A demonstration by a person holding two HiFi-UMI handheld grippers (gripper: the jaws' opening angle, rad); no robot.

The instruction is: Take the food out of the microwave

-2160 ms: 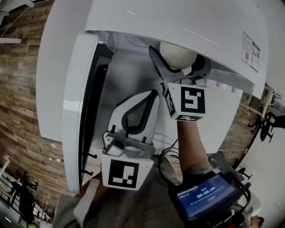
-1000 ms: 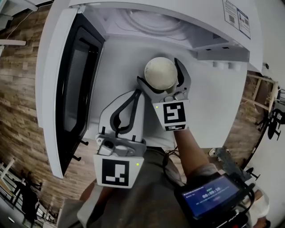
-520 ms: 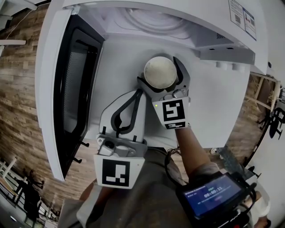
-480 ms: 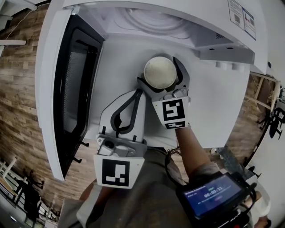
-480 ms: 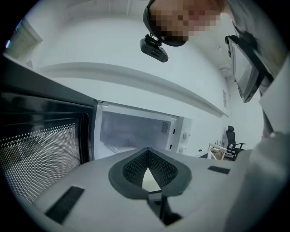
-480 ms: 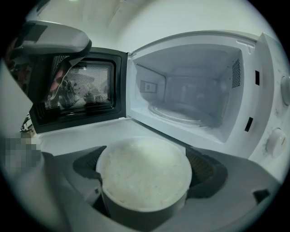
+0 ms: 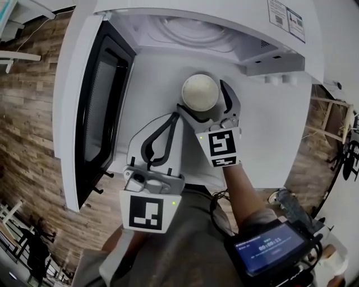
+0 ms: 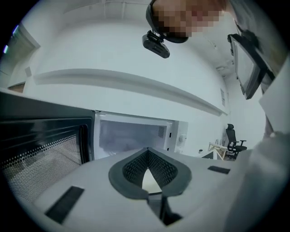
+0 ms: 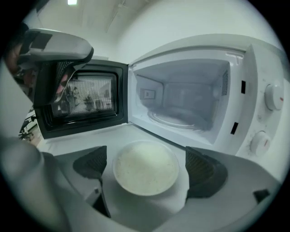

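The right gripper [image 7: 203,96] has let go: its jaws stand wide apart on either side of the bowl of rice [image 9: 146,168], touching neither side, and the bowl sits on the white table [image 7: 263,129] just outside the open microwave [image 7: 185,28]. Two seconds earlier it was clamped at the oven mouth, so the food looks delivered. The left gripper [image 7: 175,116] rests pinched together, empty

Wood-plank floor [image 7: 31,129] surrounds a white table [image 7: 280,129]; a black office chair [image 8: 234,137] stands near a white wall [image 8: 136,99], and a ceiling light [image 9: 72,2] glows overhead.
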